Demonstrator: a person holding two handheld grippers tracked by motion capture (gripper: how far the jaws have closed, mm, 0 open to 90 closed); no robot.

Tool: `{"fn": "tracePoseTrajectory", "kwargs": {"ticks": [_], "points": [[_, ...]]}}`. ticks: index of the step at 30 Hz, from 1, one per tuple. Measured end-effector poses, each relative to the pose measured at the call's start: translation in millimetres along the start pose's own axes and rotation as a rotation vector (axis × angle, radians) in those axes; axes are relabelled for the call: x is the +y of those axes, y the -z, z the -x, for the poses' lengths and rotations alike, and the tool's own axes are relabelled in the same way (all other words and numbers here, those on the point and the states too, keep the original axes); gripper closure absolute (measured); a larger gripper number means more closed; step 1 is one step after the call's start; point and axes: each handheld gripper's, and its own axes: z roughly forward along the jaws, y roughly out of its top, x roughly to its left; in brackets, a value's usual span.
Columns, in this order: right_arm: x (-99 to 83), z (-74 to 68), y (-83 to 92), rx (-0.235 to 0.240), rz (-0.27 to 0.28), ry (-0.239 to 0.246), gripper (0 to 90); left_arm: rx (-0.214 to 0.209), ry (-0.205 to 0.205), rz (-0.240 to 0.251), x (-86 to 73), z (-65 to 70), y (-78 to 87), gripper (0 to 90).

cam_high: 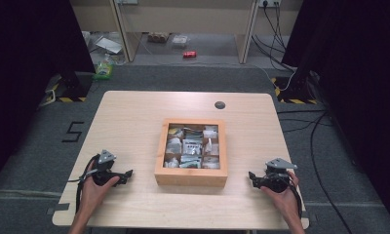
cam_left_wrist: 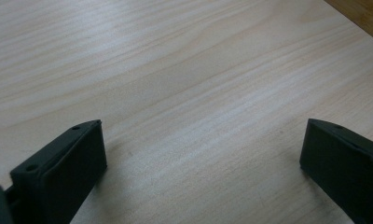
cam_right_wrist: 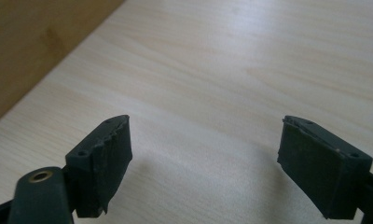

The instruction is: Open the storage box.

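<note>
We see the wooden box (cam_high: 191,176) standing at the middle of the tabletop (cam_high: 129,117), between the two grippers, so the coming move turns on a reach inward from either side. The left gripper (cam_high: 128,174) rests on the tabletop to the left of the box, with its fingers (cam_left_wrist: 75,170) pointing right, toward the box's left wall. The right gripper (cam_high: 252,176) rests to the right of the box, with its fingers (cam_right_wrist: 105,161) pointing left, toward the right wall. Both lie beside the near front corners of the box; we judge the right one slightly farther from its wall, though the difference is small.

In both gripper views the fingers are spread wide with bare wood between them; neither pair grips anything. An edge of the box wall appears at the upper right of the left gripper view (cam_left_wrist: 362,16) and at the upper left of the right gripper view (cam_right_wrist: 31,46).

The box is nearly square, of light orange wood with a thick rim, and its sides run parallel to the tabletop's edges. Its interior is divided into a grid of small compartments that hold pale packets (cam_high: 192,145), white and grey-green; their kind is too small to tell.
</note>
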Motion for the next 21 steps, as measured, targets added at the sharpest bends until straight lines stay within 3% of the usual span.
{"fn": "tracePoseTrajectory", "kwargs": {"ticks": [8, 14, 21], "points": [[7.4, -9.2, 16.3, 0.011, 0.078, -0.049, 19.6, 0.0, 0.001, 0.0, 0.0, 0.0, 0.0, 0.0], [-2.7, -29.4, 34.0, 0.046, 0.09, -0.001, 21.0, 0.0, 0.0, 0.0, 0.0, 0.0, 0.0, 0.0], [-4.3, -47.1, 41.1, 0.088, 0.098, 0.026, 22.1, 0.0, 0.0, 0.0, 0.0, 0.0, 0.0, 0.0]]}}
